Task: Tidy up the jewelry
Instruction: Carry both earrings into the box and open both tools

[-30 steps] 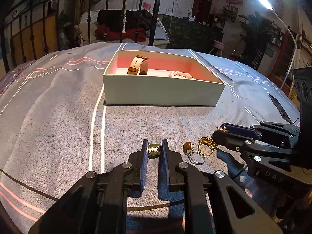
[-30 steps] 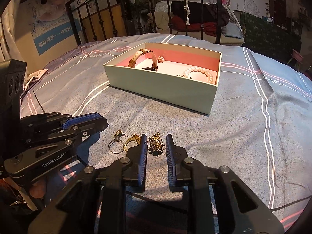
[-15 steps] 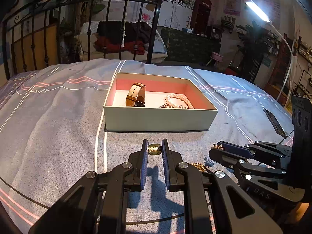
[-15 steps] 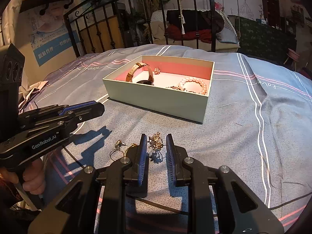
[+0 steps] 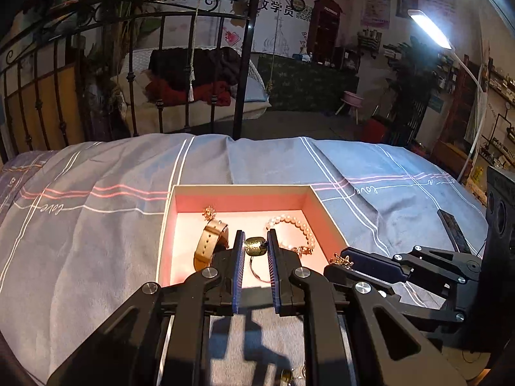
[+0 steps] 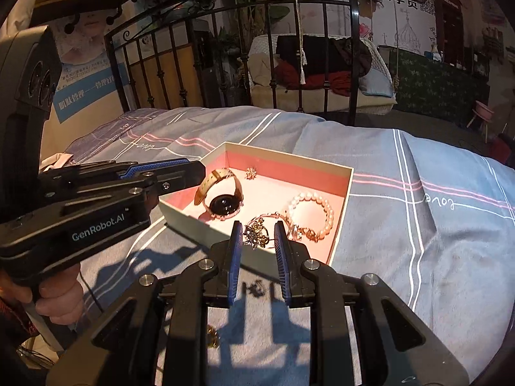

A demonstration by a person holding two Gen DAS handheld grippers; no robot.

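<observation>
An open box with a pink inside lies on the striped bedspread. In it are a tan-strap watch, a pearl bracelet and a small gold brooch. My left gripper is shut on a gold bead earring, held over the box's near part. My right gripper is shut on an ornate gold earring above the box's near wall. The right wrist view also shows the watch, the pearl bracelet and the left gripper at the box's left corner.
More gold pieces lie on the bedspread under the grippers. A dark phone rests on the bed at the right. A hand grips the left handle. A black iron bed frame stands behind the box.
Both grippers have risen off the bedspread with their pieces and moved forward, from in front of the box to over it. The other gold pieces stay on the bed.
</observation>
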